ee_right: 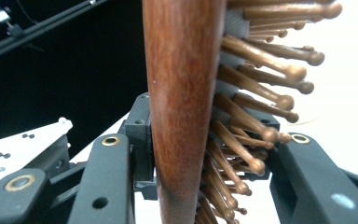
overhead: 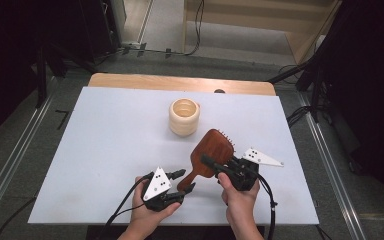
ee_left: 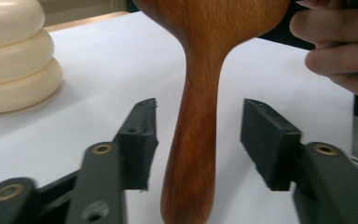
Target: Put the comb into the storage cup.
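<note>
1. The wooden hairbrush (overhead: pixel 207 155) is held off the bench (overhead: pixel 105 145), toward 5 o'clock of the white surface, with its paddle head pointing to about 1 o'clock and its handle running down toward 7 o'clock.
2. The right gripper (overhead: pixel 211 162) has its jaws closed on the head of the brush — in the right gripper view one jaw presses the smooth wooden back and the other sits among the bristle pins (ee_right: pixel 261 88), so the brush stands edge-on between them.
3. The left gripper (overhead: pixel 182 181) has its jaws spread apart, one on either side of the handle; in the left gripper view there is a clear gap between each pad and the wood, so it is not yet holding anything.
4. A cream ribbed cup (overhead: pixel 184 116) stands upright near the middle of the bench, at 11 o'clock from the brush and well apart from it.
5. Handling, as a judgement: the brush looks stiff and fairly light, but the polished wood is probably slippery, and the rounded handle could roll between flat pads.
6. The pins are the delicate part — squeezing across them gives a springy, less certain hold and may bend them.
7. The narrow neck or mid-handle, where the left jaws now bracket it, seems the better place to take hold, closing squarely across the widest faces.
</note>
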